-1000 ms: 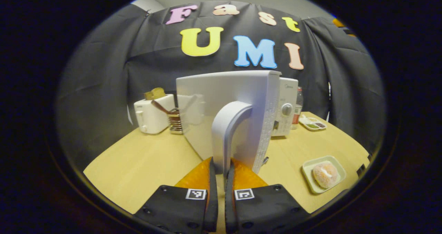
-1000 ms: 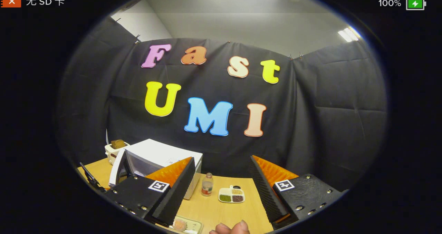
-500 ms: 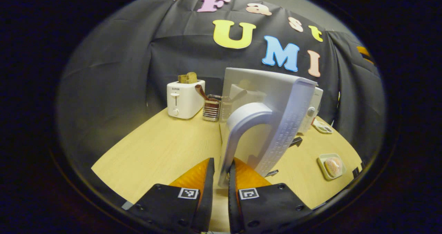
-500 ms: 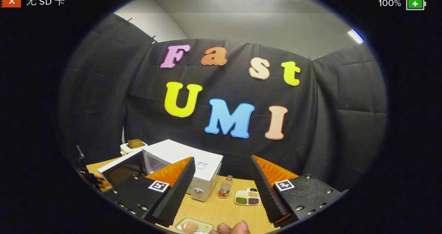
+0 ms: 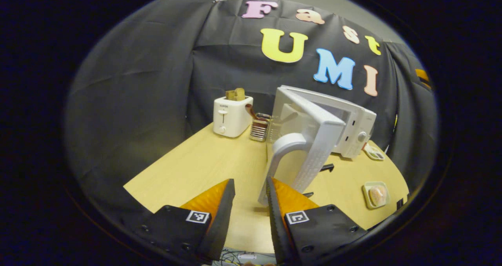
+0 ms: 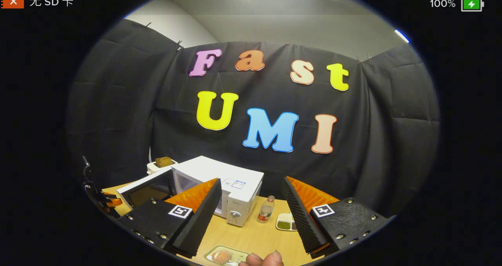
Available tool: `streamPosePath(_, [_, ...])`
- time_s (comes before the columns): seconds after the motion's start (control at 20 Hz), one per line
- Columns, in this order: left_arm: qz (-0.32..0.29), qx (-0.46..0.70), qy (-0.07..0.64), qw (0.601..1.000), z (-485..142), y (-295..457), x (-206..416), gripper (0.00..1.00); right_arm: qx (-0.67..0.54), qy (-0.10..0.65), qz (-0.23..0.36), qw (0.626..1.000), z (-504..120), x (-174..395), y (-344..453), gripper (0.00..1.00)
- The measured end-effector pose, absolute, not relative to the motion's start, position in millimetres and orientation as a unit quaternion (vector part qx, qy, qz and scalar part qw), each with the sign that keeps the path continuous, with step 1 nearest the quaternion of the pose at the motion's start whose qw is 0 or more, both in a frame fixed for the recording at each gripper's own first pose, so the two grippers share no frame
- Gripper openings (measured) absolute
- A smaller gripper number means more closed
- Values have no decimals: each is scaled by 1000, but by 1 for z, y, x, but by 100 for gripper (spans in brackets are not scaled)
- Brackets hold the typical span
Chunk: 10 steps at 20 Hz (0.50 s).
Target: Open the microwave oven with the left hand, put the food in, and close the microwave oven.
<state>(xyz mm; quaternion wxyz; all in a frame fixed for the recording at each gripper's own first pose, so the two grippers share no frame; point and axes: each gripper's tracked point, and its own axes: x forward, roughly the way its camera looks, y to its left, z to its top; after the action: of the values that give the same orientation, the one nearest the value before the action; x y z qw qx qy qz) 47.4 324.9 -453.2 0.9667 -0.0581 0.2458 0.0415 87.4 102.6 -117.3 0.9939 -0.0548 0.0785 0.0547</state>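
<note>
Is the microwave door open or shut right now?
Open. The door stands swung out from the microwave, and the cavity opening shows behind it. The left gripper has spread fingers at the door handle.

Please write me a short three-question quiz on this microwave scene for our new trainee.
1. True or false: the microwave door stands open.
2. What sits in the toaster? A) bread B) a spoon C) nothing
3. Fill in: the food lies on a small ____ on the table.

Key: 1. True: it is swung out, and the left gripper is open beside the door handle. 2. A. 3. Tray. The right gripper is open, holding nothing.
</note>
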Motion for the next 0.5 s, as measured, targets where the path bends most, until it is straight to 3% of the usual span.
streamPosePath(0.05, [52,-59,242,967,-440,327,39,57,-51,79,63,994,-119,87,105,95])
streamPosePath(0.1, [65,-60,235,968,-426,327,30,51,-48,80,70,993,-121,87,105,95])
streamPosePath(0.15, [72,-62,226,969,-408,324,21,57,-45,81,76,993,-123,86,105,95])
streamPosePath(0.2, [78,-65,217,971,-393,317,11,51,-40,78,83,993,-124,77,103,95])
streamPosePath(0.4, [96,-55,190,976,-335,279,-20,68,-15,91,106,990,-136,53,91,95])
streamPosePath(0.5, [110,-58,187,974,-312,259,-38,67,-4,97,116,989,-141,47,86,95])
